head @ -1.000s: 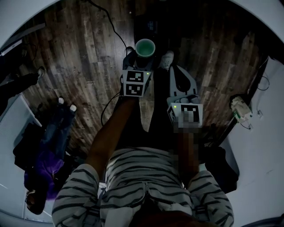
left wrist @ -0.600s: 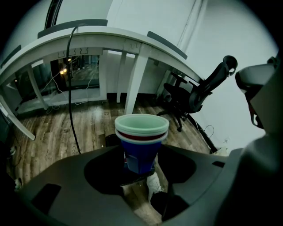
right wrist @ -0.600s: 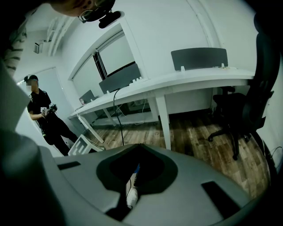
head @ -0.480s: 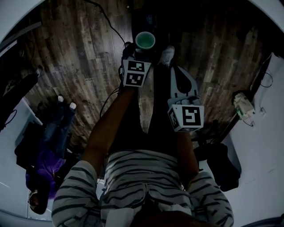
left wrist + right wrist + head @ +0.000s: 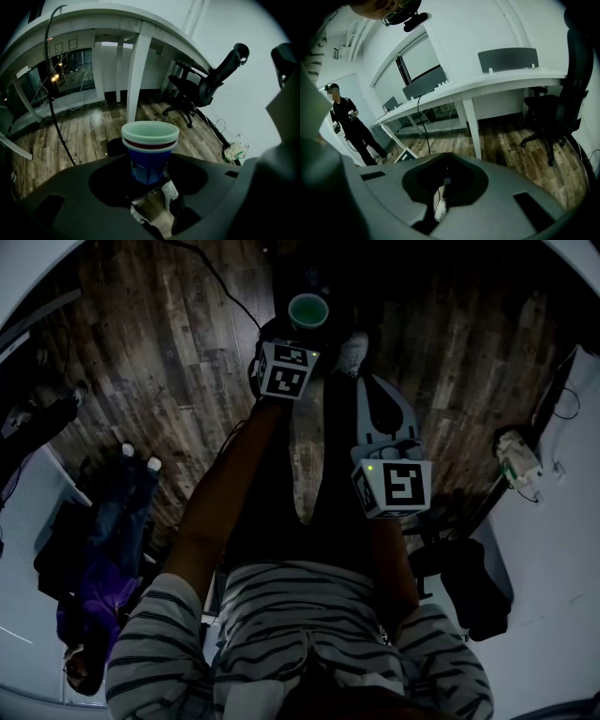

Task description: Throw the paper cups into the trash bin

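Snugly nested tapered paper cups [image 5: 149, 157] hang over floorboards [image 5: 79, 133].

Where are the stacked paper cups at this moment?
In the head view the paper cups sit at top centre, upright between the jaws of the left gripper, over the wooden floor.

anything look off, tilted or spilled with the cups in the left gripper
Nothing stands out. The nested paper cups stand upright between the jaws of the left gripper, with their rims level, their walls uncrushed and nothing spilling. The right gripper is shut and empty.
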The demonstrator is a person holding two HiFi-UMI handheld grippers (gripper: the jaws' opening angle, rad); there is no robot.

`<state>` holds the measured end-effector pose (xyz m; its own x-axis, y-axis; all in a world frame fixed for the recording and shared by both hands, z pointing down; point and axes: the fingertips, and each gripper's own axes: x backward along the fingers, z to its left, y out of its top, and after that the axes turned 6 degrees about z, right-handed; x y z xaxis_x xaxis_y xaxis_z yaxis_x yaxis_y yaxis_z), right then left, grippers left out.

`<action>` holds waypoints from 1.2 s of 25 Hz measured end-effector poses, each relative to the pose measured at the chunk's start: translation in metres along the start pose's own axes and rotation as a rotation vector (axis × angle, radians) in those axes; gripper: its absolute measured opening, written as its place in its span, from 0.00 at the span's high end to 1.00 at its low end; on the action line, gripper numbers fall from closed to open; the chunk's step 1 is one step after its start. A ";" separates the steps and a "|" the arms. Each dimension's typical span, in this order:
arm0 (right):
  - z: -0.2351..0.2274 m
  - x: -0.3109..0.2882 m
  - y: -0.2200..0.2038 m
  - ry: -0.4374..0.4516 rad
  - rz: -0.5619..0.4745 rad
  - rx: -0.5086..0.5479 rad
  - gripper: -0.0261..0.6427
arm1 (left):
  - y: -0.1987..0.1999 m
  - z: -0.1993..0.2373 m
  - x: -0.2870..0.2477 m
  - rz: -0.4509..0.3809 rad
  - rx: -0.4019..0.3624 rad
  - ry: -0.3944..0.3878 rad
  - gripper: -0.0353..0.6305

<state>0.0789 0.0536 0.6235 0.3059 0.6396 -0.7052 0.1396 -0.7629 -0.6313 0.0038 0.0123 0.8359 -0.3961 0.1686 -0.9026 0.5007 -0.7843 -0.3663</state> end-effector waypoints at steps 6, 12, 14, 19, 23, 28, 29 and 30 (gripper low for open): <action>-0.006 -0.001 -0.004 -0.009 0.008 -0.003 0.93 | 0.001 0.001 -0.023 0.064 -0.143 0.012 0.56; -0.013 -0.005 -0.006 -0.025 0.022 -0.012 0.93 | -0.004 0.008 -0.047 0.131 -0.289 0.028 0.56; -0.013 -0.006 -0.005 -0.015 0.015 -0.011 0.93 | -0.005 0.010 -0.054 0.147 -0.323 0.037 0.56; -0.013 -0.009 -0.007 -0.015 0.016 -0.019 0.93 | -0.007 0.012 -0.071 0.179 -0.409 0.052 0.56; -0.017 -0.012 -0.012 -0.029 0.032 -0.022 0.93 | -0.011 0.016 -0.086 0.212 -0.461 0.058 0.56; -0.019 -0.011 -0.014 -0.034 0.027 -0.037 0.93 | -0.023 0.023 -0.100 0.252 -0.573 0.080 0.56; -0.021 -0.011 -0.014 -0.041 0.032 -0.042 0.93 | -0.025 0.023 -0.103 0.263 -0.621 0.087 0.56; -0.022 -0.011 -0.014 -0.044 0.035 -0.041 0.93 | -0.027 0.023 -0.106 0.271 -0.671 0.094 0.56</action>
<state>0.0947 0.0554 0.6471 0.2695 0.6157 -0.7405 0.1684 -0.7872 -0.5932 0.0141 0.0017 0.9465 -0.1386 0.0947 -0.9858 0.9477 -0.2763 -0.1597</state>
